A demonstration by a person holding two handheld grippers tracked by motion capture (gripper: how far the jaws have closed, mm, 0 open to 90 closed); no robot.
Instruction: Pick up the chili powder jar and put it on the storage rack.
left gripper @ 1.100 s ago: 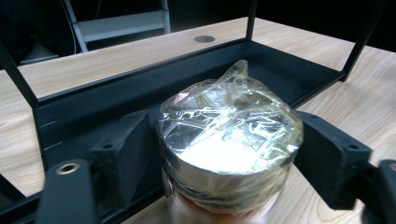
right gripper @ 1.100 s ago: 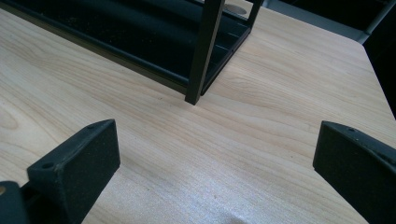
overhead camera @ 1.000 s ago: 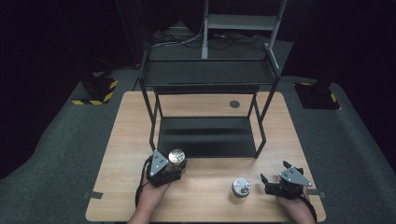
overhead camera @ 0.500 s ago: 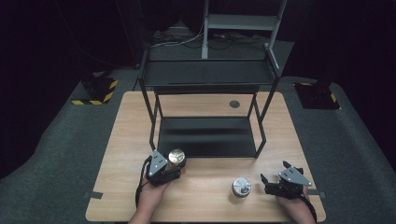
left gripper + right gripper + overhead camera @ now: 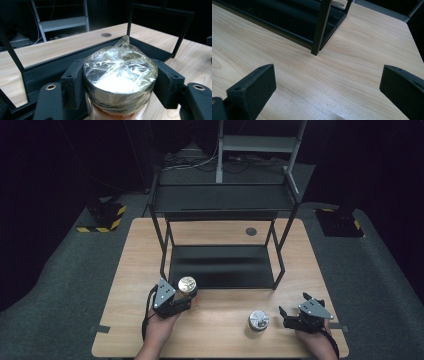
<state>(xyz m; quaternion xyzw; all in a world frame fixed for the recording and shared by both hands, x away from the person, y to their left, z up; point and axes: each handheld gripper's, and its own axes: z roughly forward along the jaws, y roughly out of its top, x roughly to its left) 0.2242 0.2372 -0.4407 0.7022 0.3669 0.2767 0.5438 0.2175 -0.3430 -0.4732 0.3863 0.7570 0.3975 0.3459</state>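
Foil-topped jar (image 5: 120, 77) stands upright, clenched in the left gripper (image 5: 186, 296) at lower left, probably bound for the rack (image 5: 222, 265) just beyond; right gripper (image 5: 329, 92) gapes, idle.

Left hand-held gripper (image 5: 186, 296), matte black body, grey three-cornered top plate, black cable trailing, right hand-held gripper (image 5: 284, 315) alike, blocky black jaws with small screw holes, brass-coloured rivets.
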